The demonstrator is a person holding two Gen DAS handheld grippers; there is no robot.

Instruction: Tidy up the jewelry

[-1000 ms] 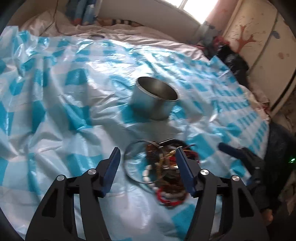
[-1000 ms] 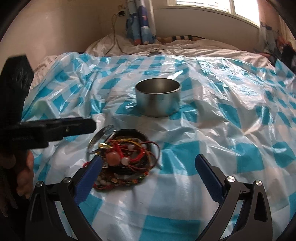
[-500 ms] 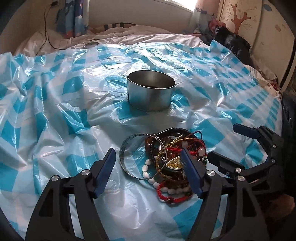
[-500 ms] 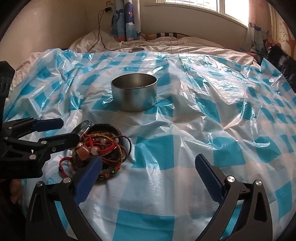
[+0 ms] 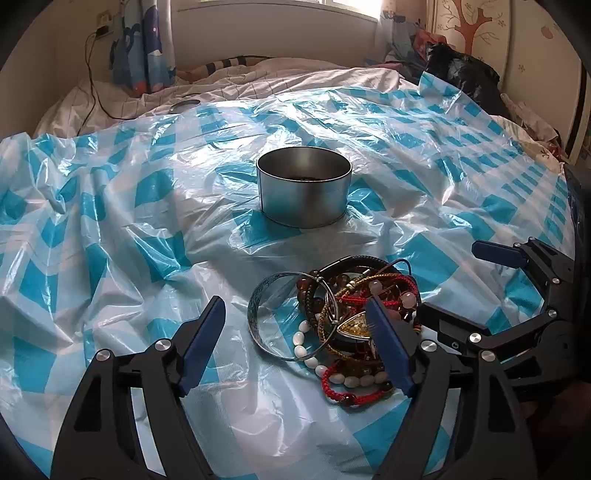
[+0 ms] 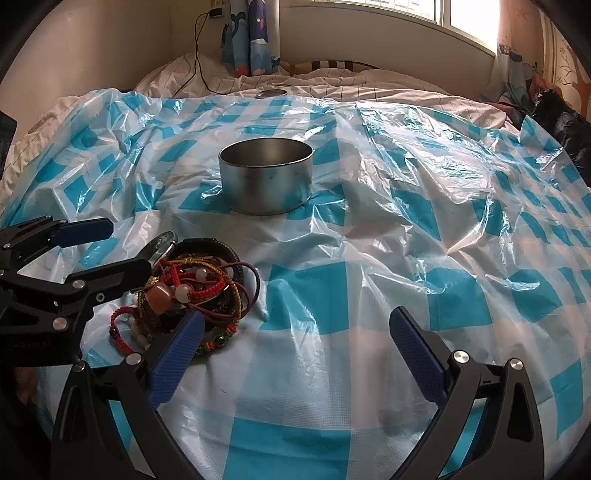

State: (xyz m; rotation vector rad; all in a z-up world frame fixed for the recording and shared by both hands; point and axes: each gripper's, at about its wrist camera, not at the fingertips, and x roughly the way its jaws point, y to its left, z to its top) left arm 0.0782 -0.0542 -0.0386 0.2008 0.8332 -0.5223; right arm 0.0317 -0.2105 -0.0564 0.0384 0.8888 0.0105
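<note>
Heap of tangled jewelry (image 5: 343,325) lying on a blue-and-white checked plastic sheet (image 5: 110,229) spread over a bed (image 5: 303,79). In the heap: a thin silver bangle (image 5: 275,317) propped at the left edge, white bead bracelets (image 5: 314,363), a red cord bracelet (image 5: 354,397), dark brown beads, a black band at the far side, a gold-coloured piece in the middle. Round metal tin (image 5: 303,191) standing upright and uncovered farther back on the sheet, well apart from the heap, with something small and dark on its floor, too small to tell. Left hand-held gripper (image 5: 295,345) pointing down at the near side of the heap, jaws wide apart and just now widening, the bangle and part of the heap seen between the blue pads, neither pad pressing on anything; right pad over the gold piece, contact not clear. Right hand-held gripper (image 6: 295,354) just to the right of the heap, jaws also spread wide, only bare sheet between them, its left pad at the heap's near edge. In the right wrist view, the left tool reaching in from the left over the heap. Behind: a rumpled white quilt (image 6: 332,83), a small round lid (image 6: 271,93) at the sheet's far edge, a patterned curtain (image 6: 251,37), a black cable (image 6: 199,48) hanging from a wall plug, a bright window (image 6: 443,11).
</note>
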